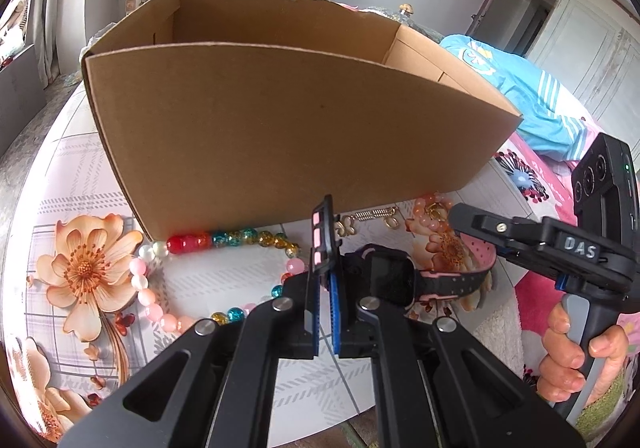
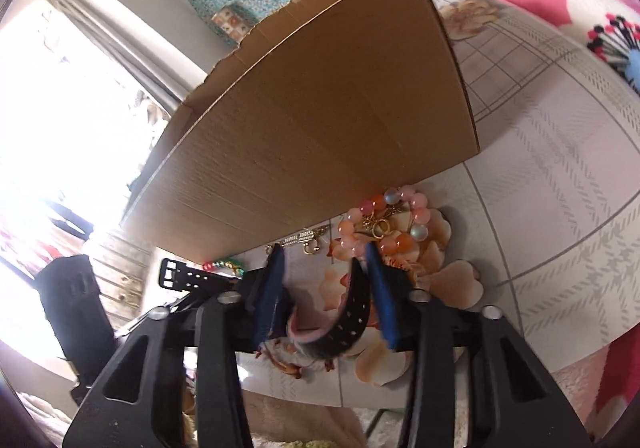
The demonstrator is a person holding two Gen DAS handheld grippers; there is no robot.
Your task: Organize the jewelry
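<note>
Cardboard box (image 1: 280, 127) stands beside beaded necklace (image 1: 192, 244).

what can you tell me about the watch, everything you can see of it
The watch is a black and pink smartwatch with a dark square screen and a rubbery-looking strap punched with holes. Its buckle end, black with pink showing through, stands up, clamped in the left gripper. The face sits just right of those jaws, above the floral table. The other strap end curls between the fingers of the right gripper, whose jaws are not fully closed on it. It sits in front of the cardboard box.
</note>
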